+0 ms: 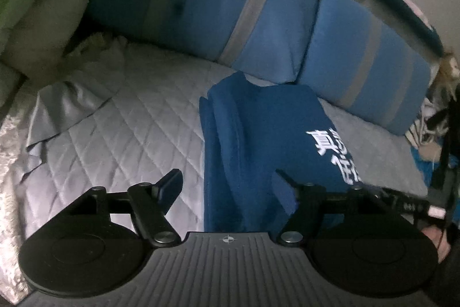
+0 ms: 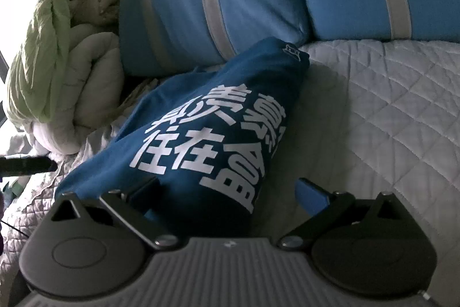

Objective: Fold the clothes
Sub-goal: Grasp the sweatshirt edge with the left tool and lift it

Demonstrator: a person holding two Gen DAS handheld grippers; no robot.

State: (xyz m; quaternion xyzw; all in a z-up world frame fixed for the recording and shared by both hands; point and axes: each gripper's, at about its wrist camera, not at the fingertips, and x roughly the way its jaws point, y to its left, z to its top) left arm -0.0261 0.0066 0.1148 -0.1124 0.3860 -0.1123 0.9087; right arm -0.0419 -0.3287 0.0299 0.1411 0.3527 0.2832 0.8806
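Observation:
A dark blue T-shirt with large white characters lies on the grey quilted bed, folded into a long narrow strip. It also shows in the right wrist view. My left gripper is open, its jaws straddling the shirt's left near edge just above it. My right gripper is open over the shirt's near right end, one finger over the cloth and one over the quilt. Neither holds anything.
Two blue pillows with grey stripes lean behind the shirt. A rolled green and beige duvet sits at the left. A loose grey cloth lies on the bed's left. Clutter is at the far right.

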